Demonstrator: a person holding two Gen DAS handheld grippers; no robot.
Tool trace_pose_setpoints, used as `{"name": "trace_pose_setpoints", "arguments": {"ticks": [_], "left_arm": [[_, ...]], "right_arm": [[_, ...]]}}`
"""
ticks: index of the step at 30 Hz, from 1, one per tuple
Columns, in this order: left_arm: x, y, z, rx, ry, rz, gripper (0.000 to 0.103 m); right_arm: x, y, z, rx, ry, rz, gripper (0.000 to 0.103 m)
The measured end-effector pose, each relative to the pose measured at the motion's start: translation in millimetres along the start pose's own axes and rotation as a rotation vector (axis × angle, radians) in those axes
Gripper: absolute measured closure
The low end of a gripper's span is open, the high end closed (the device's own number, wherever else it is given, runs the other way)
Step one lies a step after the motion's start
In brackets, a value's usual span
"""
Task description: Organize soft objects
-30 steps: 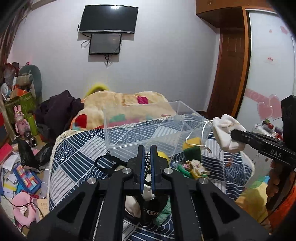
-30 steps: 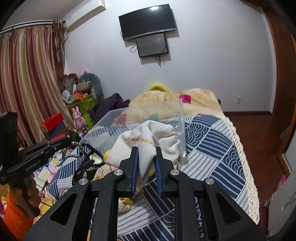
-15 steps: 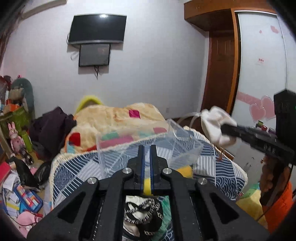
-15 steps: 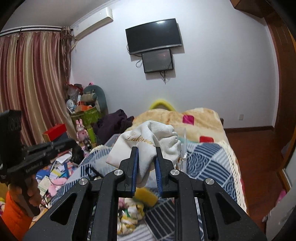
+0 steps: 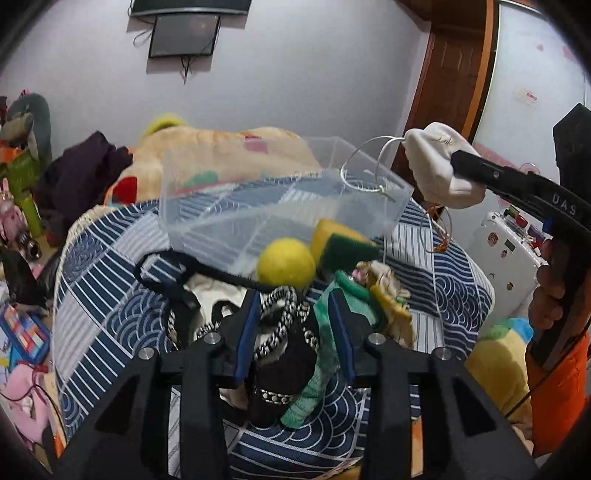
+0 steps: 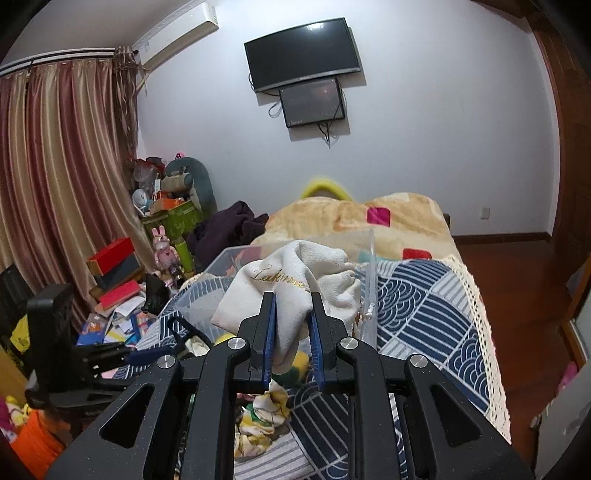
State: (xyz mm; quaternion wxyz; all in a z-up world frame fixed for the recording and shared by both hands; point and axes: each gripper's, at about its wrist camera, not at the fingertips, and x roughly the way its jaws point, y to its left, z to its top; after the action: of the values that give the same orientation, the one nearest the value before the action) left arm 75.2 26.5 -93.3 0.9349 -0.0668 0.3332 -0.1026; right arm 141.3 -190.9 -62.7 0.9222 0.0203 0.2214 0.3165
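Bedroom, pale wall (image 6: pixel 424 122). Two dark screens (image 6: pixel 303 51) mounted on it, cables hanging below. Air conditioner (image 6: pixel 177 33) high, near ceiling. Striped curtains (image 6: pixel 62 177) at left. Bed (image 6: pixel 424 295) with blue patterned cover; beige blanket (image 6: pixel 369 218) at far end. Wood floor (image 6: pixel 517 280) right. Brown door (image 5: pixel 450 77). Clutter (image 6: pixel 122 280) heaped below curtains.

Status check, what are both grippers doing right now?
Right gripper shut on white pouch, beside clear bin. Left gripper open over black chain bag. Path to bin looks unobstructed.
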Motion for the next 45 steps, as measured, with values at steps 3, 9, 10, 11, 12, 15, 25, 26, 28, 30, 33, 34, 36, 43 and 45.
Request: {"name": "trace_pose_setpoints", "arguments": {"ticks": [3,9,10,11,12,15,25,26,28,30,33,34,36,43,45], "left_arm": [[0.3,0.0,-0.8,0.001,0.000,-0.003,0.091],[-13.1,0.2,5.2,0.012,-0.042,0.006,0.097],[-17.6,0.9,8.1,0.009,-0.054,0.010,0.097],[-23.2,1.3,11.6,0.008,-0.071,0.014,0.097],[-27.9,2.6,17.1,0.007,-0.088,0.017,0.097],[-40.6,4.5,32.5,0.003,-0.136,0.004,0.097],[-45.6,4.2,91.9,0.050,-0.251,0.018,0.097],[-40.8,5.3,95.6,0.050,-0.248,0.025,0.097],[-24.8,8.6,103.3,0.049,-0.231,0.033,0.097],[-4.9,14.6,109.3,0.038,-0.197,0.033,0.097],[22.3,24.6,112.5,0.018,-0.143,0.040,0.097],[30.1,27.1,113.0,0.010,-0.125,0.040,0.097],[46.0,31.9,112.7,-0.004,-0.089,0.050,0.097],[86.1,36.7,105.4,-0.010,0.049,0.065,0.097],[88.8,35.4,102.9,-0.014,0.069,0.052,0.096]], "right_arm": [[0.0,-0.5,-3.2,0.004,0.012,0.000,0.088],[2.0,-1.6,-4.3,0.002,0.022,0.000,0.088],[2.0,-1.5,-4.4,0.000,0.022,-0.001,0.088],[1.8,-1.2,-3.5,-0.004,0.019,-0.001,0.088],[2.2,-0.4,-1.7,-0.007,0.016,-0.002,0.088],[2.5,0.7,7.0,-0.018,0.001,-0.006,0.088],[25.5,7.9,40.1,-0.067,-0.019,0.001,0.088],[32.9,8.1,41.8,-0.072,-0.005,-0.002,0.088],[45.2,8.0,42.7,-0.079,0.021,-0.007,0.088],[58.8,5.9,41.7,-0.082,0.053,-0.017,0.088],[80.2,1.1,39.9,-0.083,0.110,-0.032,0.088],[84.4,0.1,38.4,-0.083,0.124,-0.037,0.088],[97.5,-2.1,35.2,-0.084,0.167,-0.046,0.088],[123.2,-6.7,21.2,-0.078,0.289,-0.048,0.085],[123.2,-9.0,19.8,-0.071,0.310,-0.033,0.084]]}}
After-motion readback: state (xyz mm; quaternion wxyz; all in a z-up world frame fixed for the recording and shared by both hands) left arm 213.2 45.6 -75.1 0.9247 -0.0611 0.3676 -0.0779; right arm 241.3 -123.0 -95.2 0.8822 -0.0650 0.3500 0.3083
